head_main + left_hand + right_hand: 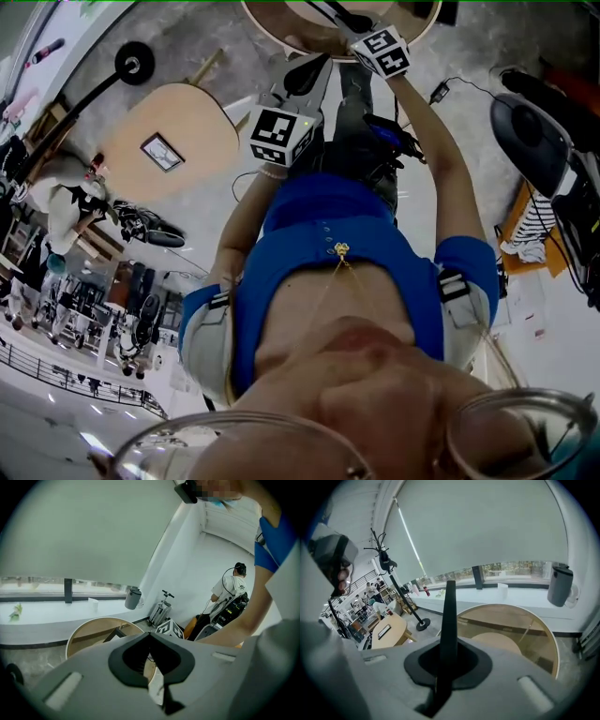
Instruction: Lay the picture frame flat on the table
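On the oval desk (187,117), near its middle, sits the picture frame (162,152), well apart from both grippers. Fingers of left gripper (150,635) and right gripper (449,584) pressed together, empty. Contents of grey canister (559,584) on ledge (520,597) unseen.

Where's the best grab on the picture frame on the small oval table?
Probably across its short width, from above, pinching the two long edges. The picture frame seems to lie flat on the oval table, so only its outer edges are exposed.

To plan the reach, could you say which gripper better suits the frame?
Probably the left gripper: the frame on the oval table is on its side; the right gripper is farther.
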A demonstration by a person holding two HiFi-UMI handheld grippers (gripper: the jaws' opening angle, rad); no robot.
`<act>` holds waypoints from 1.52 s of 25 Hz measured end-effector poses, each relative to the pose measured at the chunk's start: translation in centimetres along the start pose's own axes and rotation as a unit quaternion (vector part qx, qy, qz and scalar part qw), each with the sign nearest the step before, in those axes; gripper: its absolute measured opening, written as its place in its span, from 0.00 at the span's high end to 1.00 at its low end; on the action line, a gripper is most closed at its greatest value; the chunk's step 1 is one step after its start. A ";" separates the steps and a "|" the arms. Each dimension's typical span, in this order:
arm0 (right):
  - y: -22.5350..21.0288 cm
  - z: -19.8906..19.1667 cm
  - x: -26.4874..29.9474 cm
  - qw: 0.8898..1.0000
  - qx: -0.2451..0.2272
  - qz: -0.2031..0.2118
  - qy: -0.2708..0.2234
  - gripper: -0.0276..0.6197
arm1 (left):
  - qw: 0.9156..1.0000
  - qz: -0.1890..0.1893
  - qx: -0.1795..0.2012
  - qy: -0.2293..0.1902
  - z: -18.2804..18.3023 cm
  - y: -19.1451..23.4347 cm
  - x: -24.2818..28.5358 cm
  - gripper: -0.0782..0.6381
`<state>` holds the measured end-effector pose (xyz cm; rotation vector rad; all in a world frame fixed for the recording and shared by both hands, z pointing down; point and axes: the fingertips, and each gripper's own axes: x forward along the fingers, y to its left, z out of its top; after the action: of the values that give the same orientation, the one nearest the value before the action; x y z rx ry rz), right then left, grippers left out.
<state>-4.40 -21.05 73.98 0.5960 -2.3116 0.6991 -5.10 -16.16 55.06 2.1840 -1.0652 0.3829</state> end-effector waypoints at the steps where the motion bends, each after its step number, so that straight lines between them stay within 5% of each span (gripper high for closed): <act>1: -0.4 -0.7 0.7 1.000 0.005 -0.001 0.005 0.94 | 1.000 0.002 -0.004 0.004 -0.4 0.2 0.2 0.90; 15: -3.3 -9.9 9.9 0.993 0.111 -0.003 0.040 0.94 | 0.998 0.017 -0.031 0.048 -6.6 5.2 3.6 0.90; 38: -6.4 -14.3 12.2 0.990 0.132 -0.008 0.040 0.90 | 0.997 0.009 -0.057 0.046 -8.5 6.0 4.6 0.90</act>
<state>-2.83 -19.87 93.67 0.6909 -2.1535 1.0136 -6.67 -15.80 66.32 2.0383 -1.0321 0.4178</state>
